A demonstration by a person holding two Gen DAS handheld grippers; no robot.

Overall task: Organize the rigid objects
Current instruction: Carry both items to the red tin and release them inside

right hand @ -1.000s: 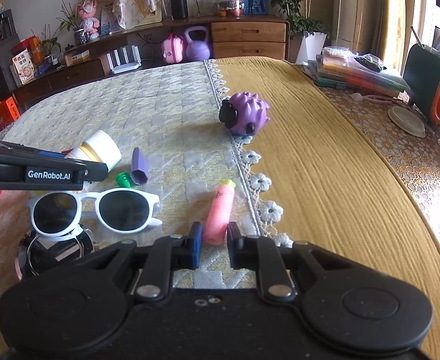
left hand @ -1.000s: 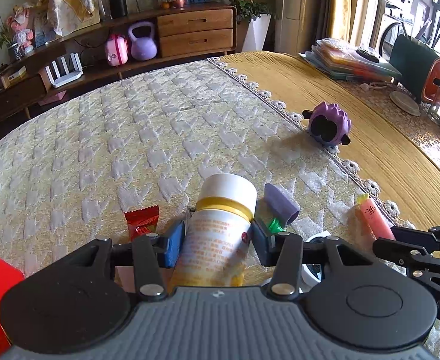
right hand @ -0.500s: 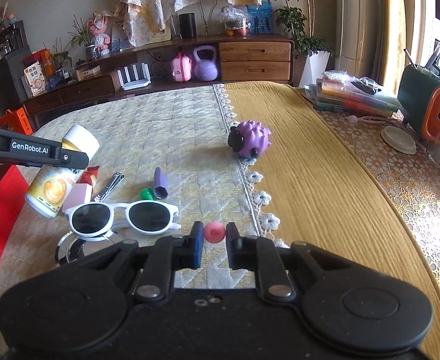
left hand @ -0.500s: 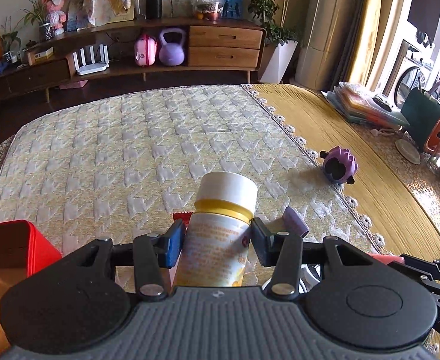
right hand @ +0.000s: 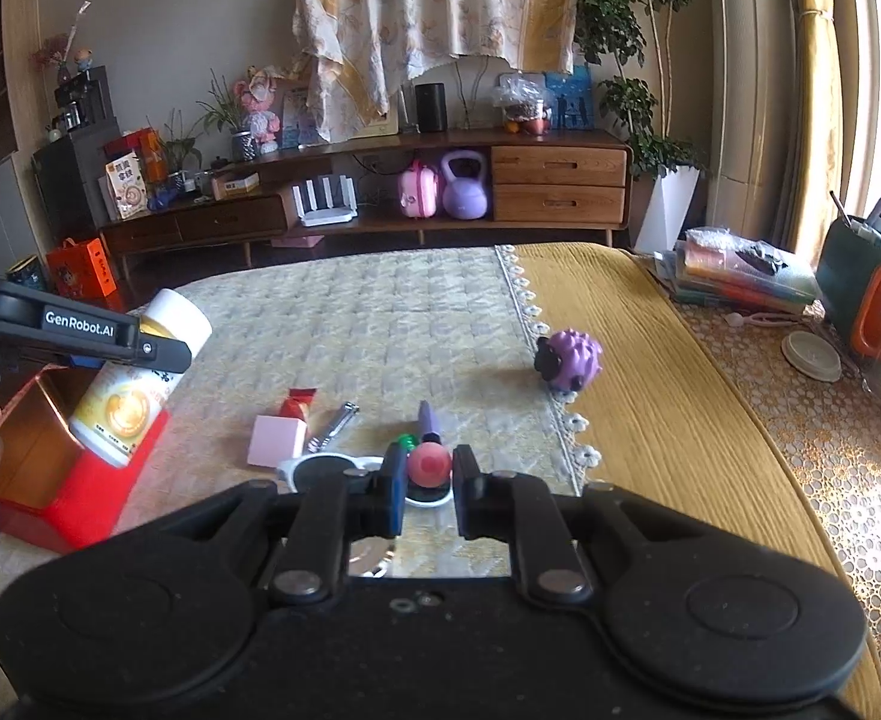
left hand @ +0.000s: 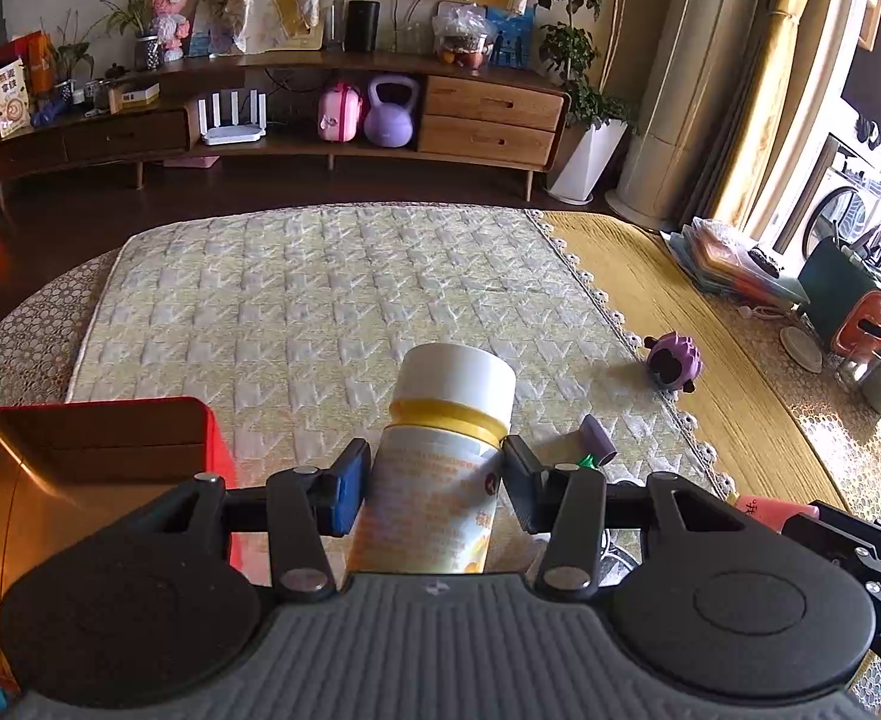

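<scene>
A white-capped supplement bottle (left hand: 434, 468) is pinched between the blue pads of the left claw (left hand: 434, 483), which is pressed against its labelled body just below the yellow neck band. The bottle is held clear of the surface (left hand: 332, 300), its long axis running forward and upward along the fingers, cap end away from the wrist. A pink tube (right hand: 429, 465) is pinched end-on in the right claw (right hand: 429, 483), so that only its round end is seen from the right wrist; its body is seen at the lower right edge of the left wrist view.

The relation that matters is that of bottle to red tin box (left hand: 98, 480). The open box lies to the left of and below the left claw, its copper-coloured interior facing up. From the right wrist view the bottle's base is seen hanging over the box's near right corner, tilted, not yet inside. The left claw is by far the nearer to the box; the right one is held well apart, over the sunglasses (right hand: 332, 471).

It is judged that a short leftward and downward carry is needed, with the base lowered first past the rim. Left on the surface are a pink block (right hand: 276, 449), nail clippers (right hand: 333, 426), a red wrapper (right hand: 296, 403), a purple cap (right hand: 428, 420) and, near the lace edge, a purple spiky toy (right hand: 569, 359).
</scene>
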